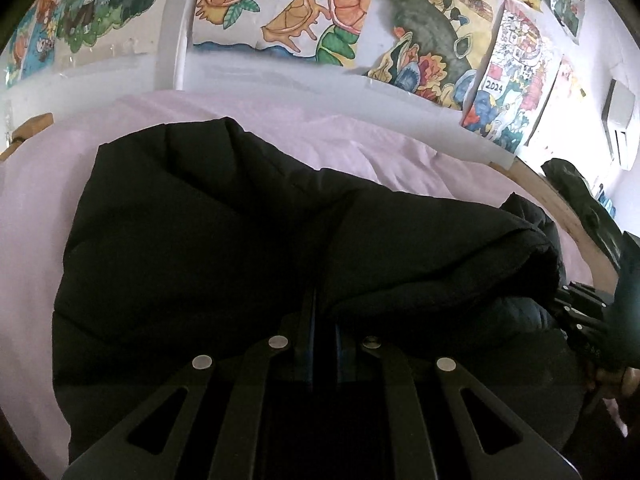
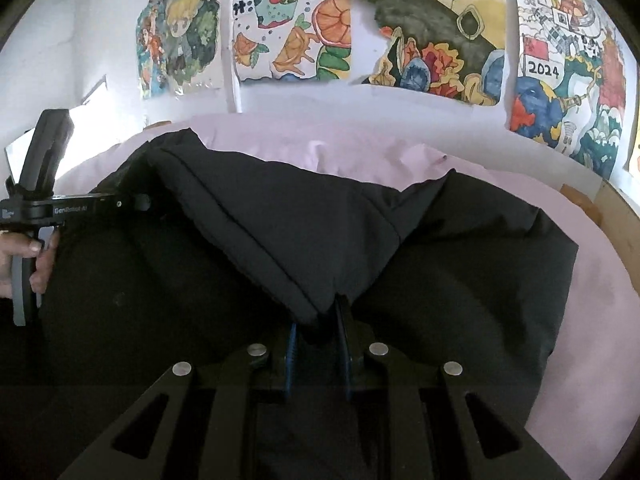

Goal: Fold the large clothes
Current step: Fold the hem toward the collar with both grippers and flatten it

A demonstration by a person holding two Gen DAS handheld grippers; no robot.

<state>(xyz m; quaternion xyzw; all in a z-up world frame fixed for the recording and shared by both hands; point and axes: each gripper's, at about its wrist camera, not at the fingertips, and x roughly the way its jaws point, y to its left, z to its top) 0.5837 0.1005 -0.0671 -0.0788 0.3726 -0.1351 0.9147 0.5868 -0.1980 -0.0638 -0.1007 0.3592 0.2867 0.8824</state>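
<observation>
A large black padded jacket [image 1: 200,260] lies spread on a pink bed sheet [image 1: 360,140]. My left gripper [image 1: 322,300] is shut, its fingers pinched into the dark fabric, and a thick fold rolls over from the right. In the right wrist view the jacket [image 2: 460,280] has a flap lifted and pulled taut. The flap's corner is clamped in my right gripper [image 2: 318,320], which is shut on it. The left gripper [image 2: 144,201] shows at the flap's far left edge, held by a hand [image 2: 24,256]. The right gripper [image 1: 568,304] appears at the left wrist view's right edge.
Colourful drawings [image 2: 420,40] cover the white wall behind the bed. A wooden bed frame [image 1: 560,208] runs along the right side, also seen as the wooden frame [image 2: 612,216]. A shiny black sleeve [image 1: 580,200] reaches in from the right. Pink sheet [image 2: 592,320] shows beside the jacket.
</observation>
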